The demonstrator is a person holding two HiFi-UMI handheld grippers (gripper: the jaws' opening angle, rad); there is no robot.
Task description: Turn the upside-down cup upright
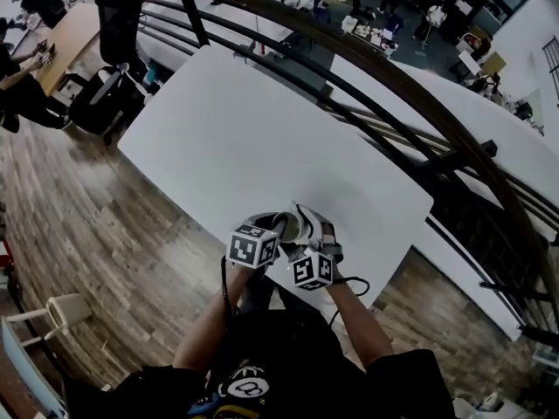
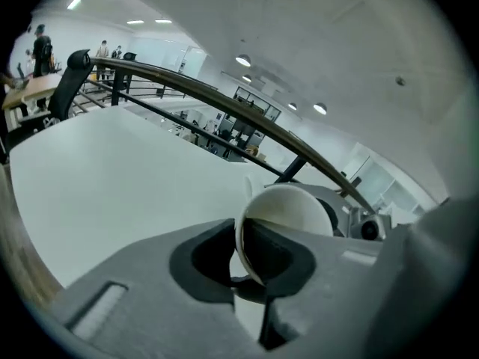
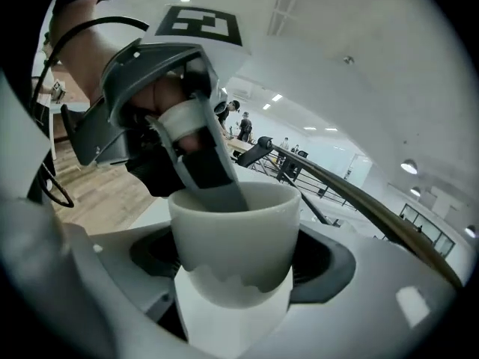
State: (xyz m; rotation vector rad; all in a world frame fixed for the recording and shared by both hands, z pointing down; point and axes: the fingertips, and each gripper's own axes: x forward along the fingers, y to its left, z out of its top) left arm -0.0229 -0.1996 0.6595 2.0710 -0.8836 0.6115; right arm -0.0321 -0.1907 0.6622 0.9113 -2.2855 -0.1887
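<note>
- Clamping the plain white round cup [image 3: 232, 238] across its body, the right gripper [image 3: 236, 271] has both pads pressed on the wall, so the cup sits mouth-up between its jaws, seemingly lifted off the white table [image 1: 262, 129]
- That side grip looks chosen so a roll of the wrist can bring the mouth to the top; judging by the open rim facing up, this is already done
- The left gripper [image 2: 241, 254] straddles the rim, one jaw inside the cup and one outside; its jaws stand slightly apart and seem loose on the wall, a steadying touch rather than a carry
- Both hands sit close together over the table's near edge, grippers angled downward and meeting at the cup, forearms drawn in toward the body
- Setting the cup down upright seems all that is left
</note>
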